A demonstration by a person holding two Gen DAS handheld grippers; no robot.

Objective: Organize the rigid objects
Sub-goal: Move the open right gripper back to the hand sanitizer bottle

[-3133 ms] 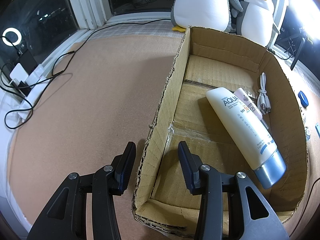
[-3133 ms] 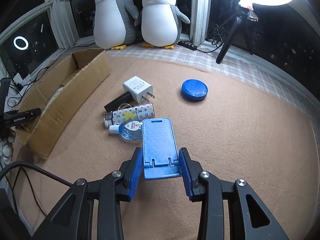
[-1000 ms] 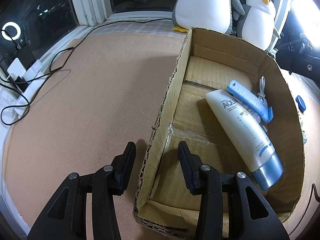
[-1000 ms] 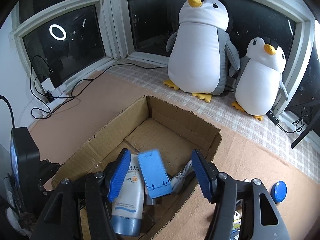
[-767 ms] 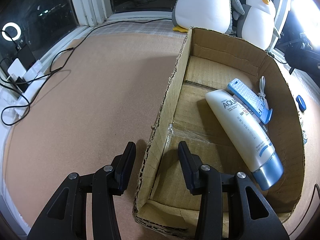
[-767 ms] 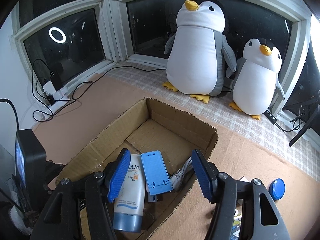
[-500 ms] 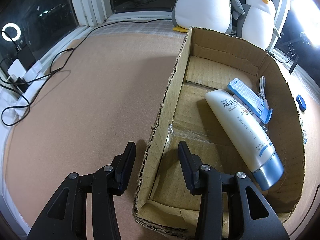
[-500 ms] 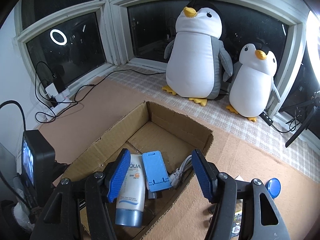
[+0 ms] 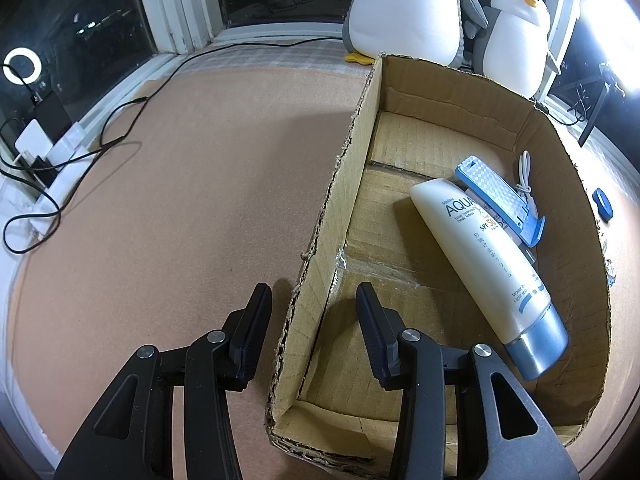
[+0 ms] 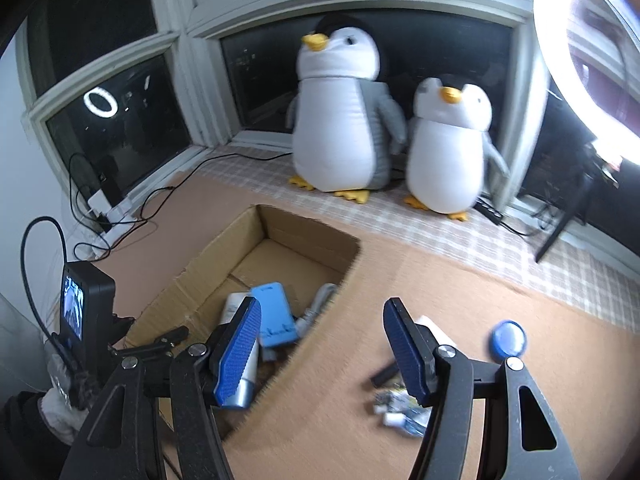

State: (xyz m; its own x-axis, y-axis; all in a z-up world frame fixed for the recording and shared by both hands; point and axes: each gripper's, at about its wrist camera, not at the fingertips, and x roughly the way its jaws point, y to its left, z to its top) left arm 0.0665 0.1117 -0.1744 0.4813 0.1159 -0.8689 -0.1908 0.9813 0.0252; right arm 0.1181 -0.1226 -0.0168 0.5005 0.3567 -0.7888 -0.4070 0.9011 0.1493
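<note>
The right gripper [image 10: 322, 346] stands open and empty; it has swung away from above the cardboard box [image 10: 224, 264] toward the carpet, and its view is now blurred. The blue phone stand [image 10: 276, 314] it carried three seconds ago lies in the box to its left, on the sunscreen tube [image 9: 486, 258]. To its right sit what seems a blue round lid [image 10: 509, 338] and small leftover items [image 10: 400, 402]. The left gripper [image 9: 314, 330] has not shifted: its jaws straddle the box's near wall, with a gap visible on each side.
</note>
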